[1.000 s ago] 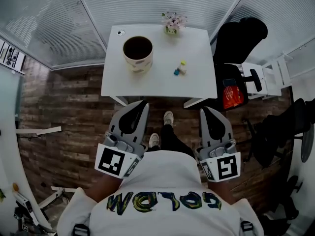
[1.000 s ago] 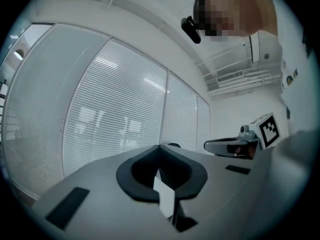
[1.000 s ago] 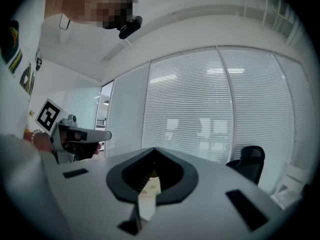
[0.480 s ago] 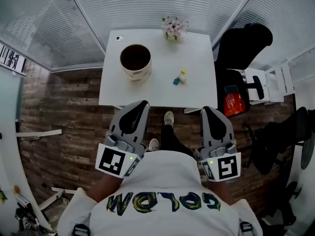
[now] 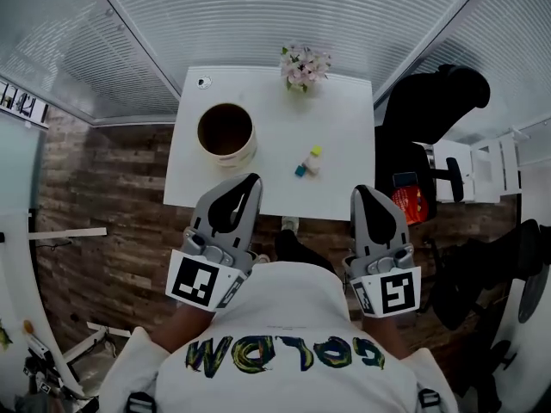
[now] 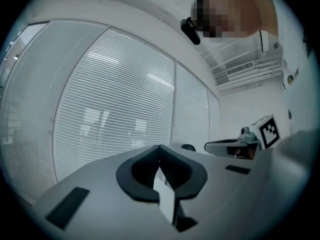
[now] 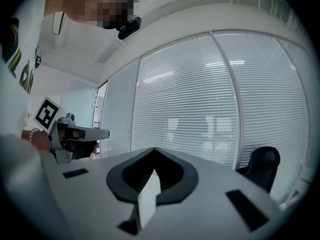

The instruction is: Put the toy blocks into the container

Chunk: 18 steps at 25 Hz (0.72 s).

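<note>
Head view: no block packed yet, both grippers shut and empty

Three small blocks (image 5: 308, 162) are seen lying in a tight cluster on the white table (image 5: 344, 110), right of its middle: a yellow one (image 5: 317, 151), a pale one (image 5: 311, 164) and a blue one (image 5: 300, 170). The container (image 5: 231, 156) stands upright on the left part of the same table, well apart from the blocks. No block can be made out in its dark inside. A small pot of flowers (image 5: 304, 65) is set at the far edge.

The left gripper (image 5: 251, 180) and the right gripper (image 5: 362, 190) are held level in front of the person's chest, at the near edge of the table, short of both blocks and container. In each gripper view the jaws are pressed together tip to tip, with nothing between them, and only window blinds are seen beyond.

The task is judged to be at its very start: nothing has been picked up, and all three blocks are left to be carried to the container. The jaws would first have to be spread over a block
</note>
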{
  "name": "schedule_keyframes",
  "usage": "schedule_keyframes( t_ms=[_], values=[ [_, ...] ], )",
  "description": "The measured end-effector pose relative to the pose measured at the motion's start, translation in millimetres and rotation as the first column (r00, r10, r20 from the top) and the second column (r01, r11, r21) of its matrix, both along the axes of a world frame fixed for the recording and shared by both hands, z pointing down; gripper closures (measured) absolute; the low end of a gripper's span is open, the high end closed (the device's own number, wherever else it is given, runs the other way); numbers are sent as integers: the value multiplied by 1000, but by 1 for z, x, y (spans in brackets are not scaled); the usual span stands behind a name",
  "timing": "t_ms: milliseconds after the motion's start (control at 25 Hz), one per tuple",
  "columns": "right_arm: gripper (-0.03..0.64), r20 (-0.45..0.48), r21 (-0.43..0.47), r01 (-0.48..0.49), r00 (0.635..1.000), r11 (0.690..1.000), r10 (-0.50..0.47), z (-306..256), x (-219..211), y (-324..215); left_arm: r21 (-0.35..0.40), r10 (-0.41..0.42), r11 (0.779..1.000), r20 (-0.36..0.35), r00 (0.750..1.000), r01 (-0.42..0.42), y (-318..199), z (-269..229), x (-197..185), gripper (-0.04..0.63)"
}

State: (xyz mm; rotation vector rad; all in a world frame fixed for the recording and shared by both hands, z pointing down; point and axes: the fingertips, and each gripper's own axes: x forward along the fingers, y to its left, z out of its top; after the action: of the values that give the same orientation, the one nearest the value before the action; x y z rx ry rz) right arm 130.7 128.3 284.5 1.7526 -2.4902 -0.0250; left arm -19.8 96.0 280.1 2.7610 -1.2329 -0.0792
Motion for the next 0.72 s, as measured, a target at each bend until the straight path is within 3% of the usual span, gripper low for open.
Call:
schedule_keyframes(
  t_ms=[400, 720],
  values=[
    [607, -25, 15, 51, 998, 999, -50, -3, 54, -73, 24, -34, 999, -1, 999, 34, -69, -8, 61, 588],
    [607, -14, 10, 65, 998, 998, -65, 4, 65, -99, 0, -33, 999, 6, 999, 33, -90, 0, 77, 588]
  ],
)
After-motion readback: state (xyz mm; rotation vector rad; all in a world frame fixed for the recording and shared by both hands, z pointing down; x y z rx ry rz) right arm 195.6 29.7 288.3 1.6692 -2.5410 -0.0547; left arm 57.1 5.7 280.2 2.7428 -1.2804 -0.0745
